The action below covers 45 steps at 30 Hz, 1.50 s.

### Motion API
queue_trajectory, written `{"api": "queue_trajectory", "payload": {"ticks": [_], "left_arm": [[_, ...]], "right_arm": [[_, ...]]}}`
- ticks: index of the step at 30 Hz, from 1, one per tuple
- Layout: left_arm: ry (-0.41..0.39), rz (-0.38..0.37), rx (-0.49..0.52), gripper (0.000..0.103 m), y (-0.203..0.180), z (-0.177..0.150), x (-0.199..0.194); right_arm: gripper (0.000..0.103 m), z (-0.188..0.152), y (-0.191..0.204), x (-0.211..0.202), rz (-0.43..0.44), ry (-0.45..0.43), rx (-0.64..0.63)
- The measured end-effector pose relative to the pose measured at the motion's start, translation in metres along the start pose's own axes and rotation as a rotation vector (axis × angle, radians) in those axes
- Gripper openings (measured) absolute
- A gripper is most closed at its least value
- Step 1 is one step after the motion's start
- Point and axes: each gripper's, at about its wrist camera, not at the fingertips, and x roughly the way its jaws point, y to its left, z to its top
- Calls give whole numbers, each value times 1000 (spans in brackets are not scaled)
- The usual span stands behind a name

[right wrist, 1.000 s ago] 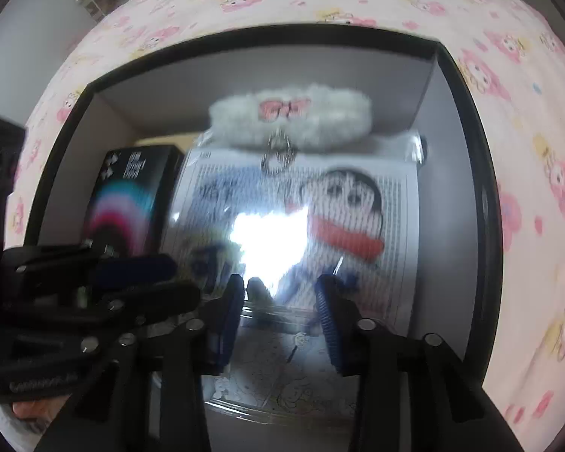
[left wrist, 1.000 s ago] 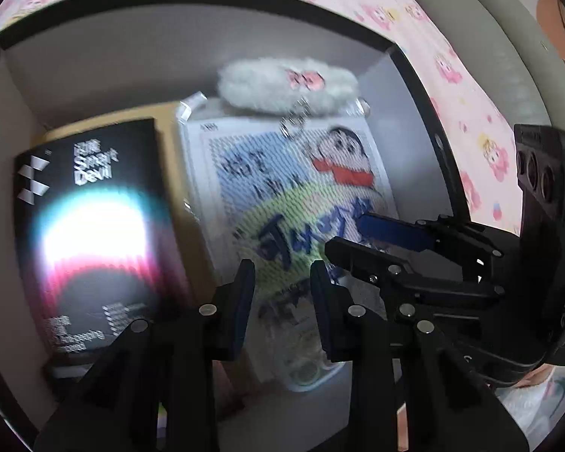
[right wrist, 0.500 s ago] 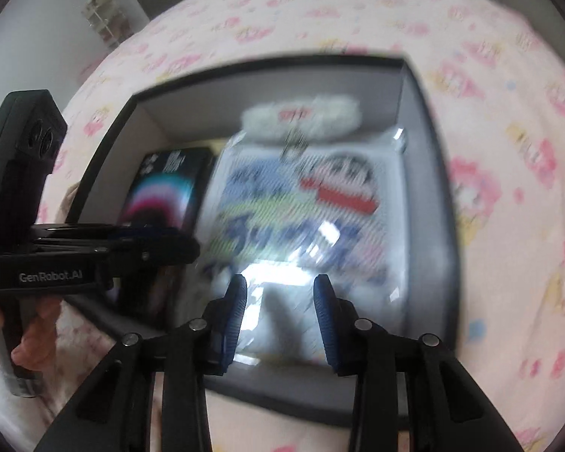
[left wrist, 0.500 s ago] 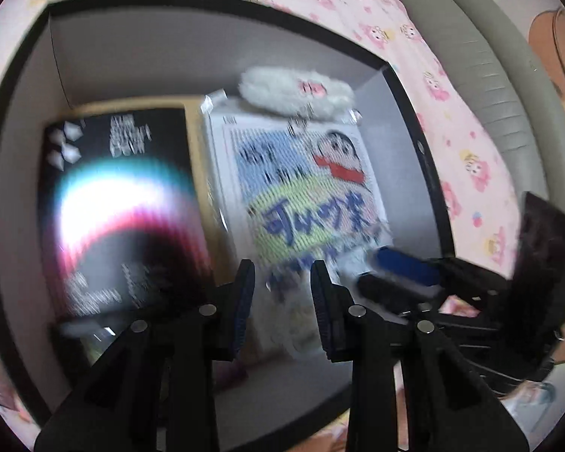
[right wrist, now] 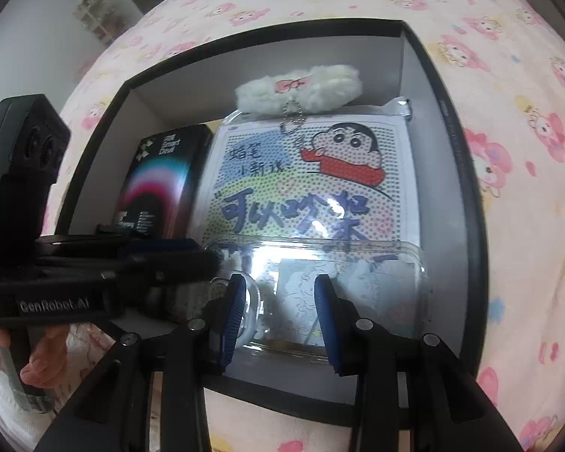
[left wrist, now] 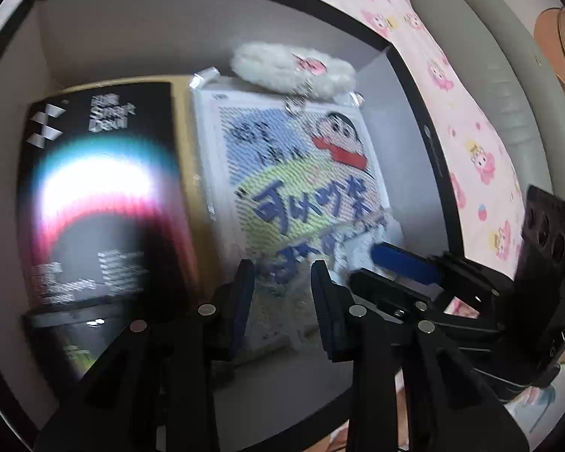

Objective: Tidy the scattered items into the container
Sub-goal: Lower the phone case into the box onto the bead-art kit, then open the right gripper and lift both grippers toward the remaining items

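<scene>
Hovering my right gripper (right wrist: 278, 310) and left gripper (left wrist: 280, 301) over the box (right wrist: 467, 173), both with fingers apart and holding nothing; nearest lies the clear plastic case (right wrist: 358, 293), glossy and rigid, likely light and slippery, so I'd pinch its near edge; under it the cartoon sheet (right wrist: 309, 177), flat, thin, probably floppy; beside it the black carton (right wrist: 158, 184), stiff, smooth card; at the far wall the fluffy keychain (right wrist: 301, 86), soft, squashy, on a bead chain.
</scene>
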Motion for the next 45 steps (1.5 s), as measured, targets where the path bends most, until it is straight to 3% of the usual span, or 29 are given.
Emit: {"api": "queue_trajectory", "payload": {"ticks": [5,9,15,22,27,29,34,38,41,45], "left_arm": [[37,-49,0,31,0,-1,6],[33,-29,17,31,-22,6,18],[36,-27,27,32,-27,7,21],[17,-29,27,38,-14,11,15],[-95,18,76,41,-25,7,-10],[-165,28,106,48,-31,2,-30],[-317,85,199,49,-37,-32,-77],[-345,77,192,50,-39,-51,-85],[-374,121,191,50,-50,-64,-87],[-413,118,157,54,-41,-90,-110]], "right_arm": [[36,2,4,3,-10,0,-3],[40,3,5,9,-7,-4,-8],[51,3,7,13,6,-14,-16],[52,3,9,10,-30,-47,-13],[52,2,13,-10,-78,-109,13],[52,1,15,-24,-90,-157,20],[53,-14,21,-59,-122,-257,90],[57,-34,18,-74,-57,-279,185],[57,-39,30,-91,-62,-304,159],[58,-47,60,-101,-24,-318,107]]}}
